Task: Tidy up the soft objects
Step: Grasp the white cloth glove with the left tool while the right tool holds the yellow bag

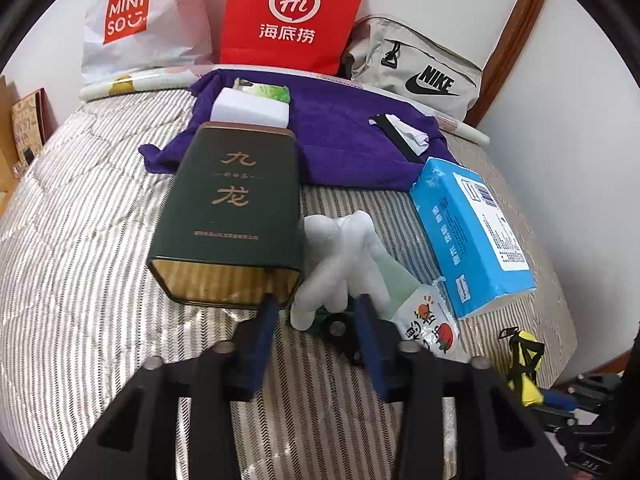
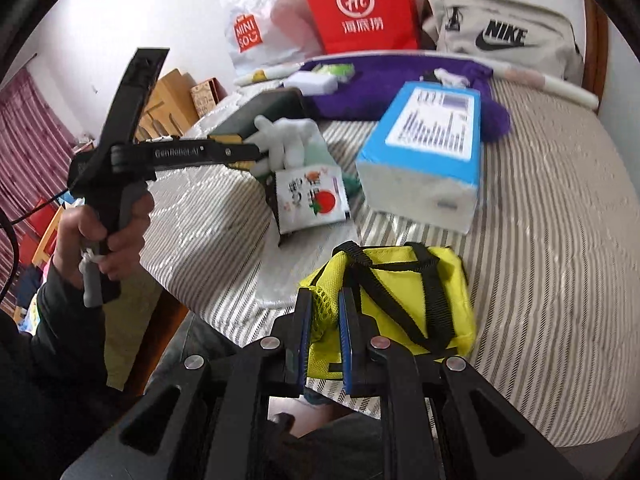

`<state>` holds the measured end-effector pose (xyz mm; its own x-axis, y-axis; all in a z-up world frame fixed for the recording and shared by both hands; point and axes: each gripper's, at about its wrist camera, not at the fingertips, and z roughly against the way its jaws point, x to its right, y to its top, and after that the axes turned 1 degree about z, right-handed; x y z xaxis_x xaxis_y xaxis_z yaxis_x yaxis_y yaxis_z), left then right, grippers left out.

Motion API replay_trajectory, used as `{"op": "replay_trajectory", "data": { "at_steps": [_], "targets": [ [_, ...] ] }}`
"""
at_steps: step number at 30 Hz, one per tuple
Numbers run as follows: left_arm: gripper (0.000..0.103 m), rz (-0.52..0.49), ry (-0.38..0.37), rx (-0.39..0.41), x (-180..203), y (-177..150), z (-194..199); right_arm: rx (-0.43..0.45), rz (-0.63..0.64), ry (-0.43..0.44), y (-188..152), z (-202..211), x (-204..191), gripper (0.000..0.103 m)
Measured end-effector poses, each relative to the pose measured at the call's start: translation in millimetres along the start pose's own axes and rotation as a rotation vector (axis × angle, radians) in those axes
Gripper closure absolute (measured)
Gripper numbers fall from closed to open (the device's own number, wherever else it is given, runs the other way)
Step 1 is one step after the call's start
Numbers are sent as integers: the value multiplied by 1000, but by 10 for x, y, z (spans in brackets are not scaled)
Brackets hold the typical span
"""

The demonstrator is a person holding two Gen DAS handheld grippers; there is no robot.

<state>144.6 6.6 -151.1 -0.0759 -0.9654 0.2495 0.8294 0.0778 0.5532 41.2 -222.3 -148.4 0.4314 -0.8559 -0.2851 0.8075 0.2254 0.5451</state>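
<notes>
**Soft things spread over a striped bed, yellow bag pinched at the near edge**

A bed (image 1: 80, 208) with a grey-and-white striped cover carries everything. Along its far edge, against the wall, stand a white Miniso bag (image 1: 132, 20), a red paper bag (image 1: 288, 16) and a beige Nike pouch (image 1: 420, 68). In front of them a purple towel (image 1: 340, 140) lies flat, with a white sponge block (image 1: 250, 112) and a small green-printed packet (image 1: 268, 90) on its left part and a crumpled white scrap (image 1: 404, 132) on its right part.

Nearer the middle, a dark green tin (image 1: 232, 208) lies on its side, its open gold-lined mouth towards the near edge. Towards the right edge lies a blue tissue pack (image 1: 476, 232). Between tin and tissue pack sits a white glove (image 1: 340, 264), resting partly on a pale green packet (image 1: 394, 280) whose white end bears a tomato print.

At the near edge of the bed lies a yellow bag (image 2: 400, 300) with black straps. The right tongs (image 2: 324, 340) are nearly pressed together, pinching the bag's yellow mesh side between the blue pads.

The left tongs (image 1: 316, 308), held by a hand (image 2: 108, 232) in a dark sleeve, stand partly spread with their tips at the glove's lower fingers; whether the pads press on the glove I cannot tell.
</notes>
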Motion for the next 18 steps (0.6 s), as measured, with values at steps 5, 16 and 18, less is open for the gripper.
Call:
{"op": "replay_trajectory", "data": {
  "at_steps": [5,16,18],
  "targets": [
    [80,18,8,-13,-18,27,-73,-5,-1,17,-4,-35,-10,90],
    [93,-3,-26,5,-21,-60,191,-29,-6,14,6,-130,-3,90],
    [93,5,-43,17,-47,-96,303,-28,-9,15,13,-135,3,90]
  ]
}}
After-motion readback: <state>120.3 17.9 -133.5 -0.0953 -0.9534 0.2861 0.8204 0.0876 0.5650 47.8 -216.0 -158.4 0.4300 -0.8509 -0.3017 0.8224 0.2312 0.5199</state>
